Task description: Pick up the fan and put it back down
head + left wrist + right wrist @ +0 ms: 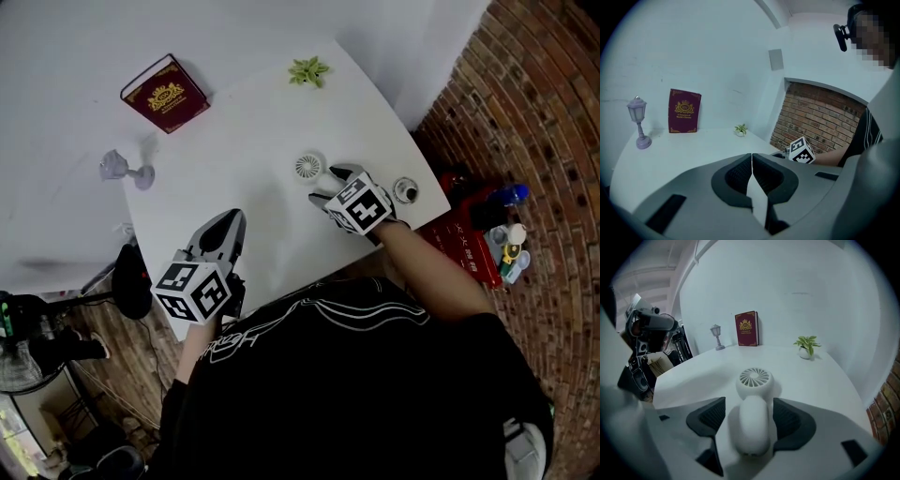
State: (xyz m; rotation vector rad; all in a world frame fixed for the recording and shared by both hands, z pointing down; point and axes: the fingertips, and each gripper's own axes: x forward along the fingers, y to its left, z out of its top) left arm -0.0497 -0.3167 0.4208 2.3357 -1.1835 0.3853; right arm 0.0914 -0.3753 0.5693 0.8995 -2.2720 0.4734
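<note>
A small white hand fan lies flat on the white table, its round grille facing up. In the right gripper view the fan's head points away from me. Its thick handle lies between the jaws of my right gripper. A narrow gap shows on each side of the handle, so the pads do not press it. In the head view the right gripper is low over the table beside the fan. My left gripper hovers near the table's front edge, jaws shut and empty.
A maroon book and a small potted plant sit at the far side. A lilac lantern figure is at the left edge. A small round object sits by the right edge. A red crate stands on the floor.
</note>
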